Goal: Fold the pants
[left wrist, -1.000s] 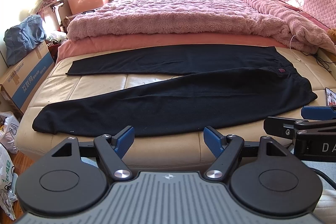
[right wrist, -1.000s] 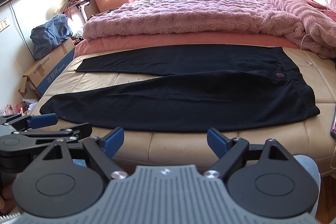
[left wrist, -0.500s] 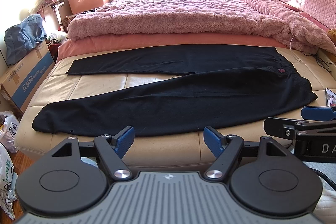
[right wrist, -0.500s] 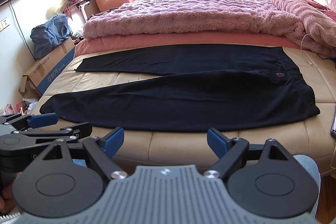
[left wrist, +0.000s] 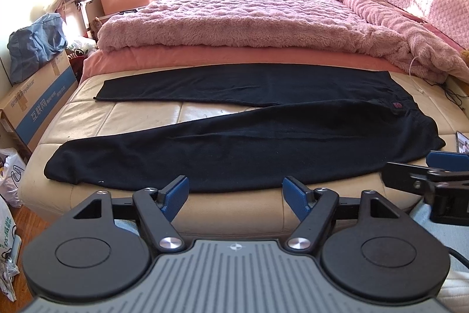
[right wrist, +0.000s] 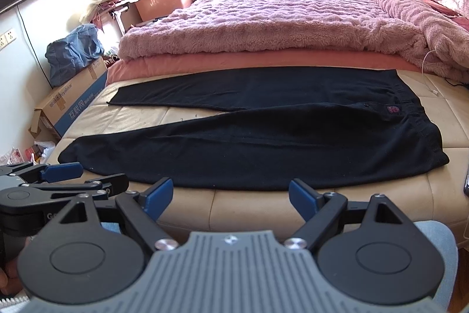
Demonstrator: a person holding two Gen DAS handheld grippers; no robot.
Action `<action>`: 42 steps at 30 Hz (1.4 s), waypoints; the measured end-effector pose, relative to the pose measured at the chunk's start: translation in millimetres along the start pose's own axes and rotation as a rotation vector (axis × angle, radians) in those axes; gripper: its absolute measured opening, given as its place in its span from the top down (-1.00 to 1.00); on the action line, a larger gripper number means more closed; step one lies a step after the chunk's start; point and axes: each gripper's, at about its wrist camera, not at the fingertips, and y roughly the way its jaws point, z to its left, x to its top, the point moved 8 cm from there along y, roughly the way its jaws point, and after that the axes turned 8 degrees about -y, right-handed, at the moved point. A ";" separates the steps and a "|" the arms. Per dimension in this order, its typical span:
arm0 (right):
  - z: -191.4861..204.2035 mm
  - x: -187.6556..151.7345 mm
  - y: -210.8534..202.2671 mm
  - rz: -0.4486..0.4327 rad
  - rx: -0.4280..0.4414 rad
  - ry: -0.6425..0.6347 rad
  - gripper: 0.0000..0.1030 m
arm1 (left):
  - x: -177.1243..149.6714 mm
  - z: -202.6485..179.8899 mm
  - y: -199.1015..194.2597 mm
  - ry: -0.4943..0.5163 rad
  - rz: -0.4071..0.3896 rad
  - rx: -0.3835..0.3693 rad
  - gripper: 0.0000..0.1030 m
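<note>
Black pants (left wrist: pixel 263 143) lie spread flat on a beige leather bench (left wrist: pixel 140 119) at the foot of a bed, waistband at the right, both legs running left in a V; they also show in the right wrist view (right wrist: pixel 263 143). My left gripper (left wrist: pixel 236 197) is open and empty, just short of the bench's near edge, below the near leg. My right gripper (right wrist: pixel 231 197) is open and empty, beside it to the right, also short of the near edge. Each gripper shows at the edge of the other's view.
A fluffy pink blanket (left wrist: pixel 249 19) covers the bed behind the bench. A cardboard box (left wrist: pixel 38 104) with a blue bag on it stands at the left. A phone (left wrist: pixel 463 143) lies at the bench's right end, with cables (left wrist: pixel 448 93) beyond it. Plastic bags (left wrist: pixel 8 175) lie on the floor.
</note>
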 end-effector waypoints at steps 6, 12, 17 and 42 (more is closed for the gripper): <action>-21.4 15.6 -0.3 -0.118 -0.021 -0.053 -0.60 | 24.9 28.9 15.2 0.044 -0.054 0.032 -0.50; -56.7 25.0 10.1 -0.268 -0.082 -0.186 -0.60 | 45.1 60.9 35.9 0.201 -0.093 0.068 -0.45; -99.4 26.6 20.1 -0.379 -0.242 -0.311 -0.60 | 54.8 98.5 59.2 0.334 -0.089 0.115 -0.44; -175.4 11.7 178.0 0.087 -0.246 -0.238 -0.48 | 55.4 366.7 189.0 -0.411 0.077 0.200 0.66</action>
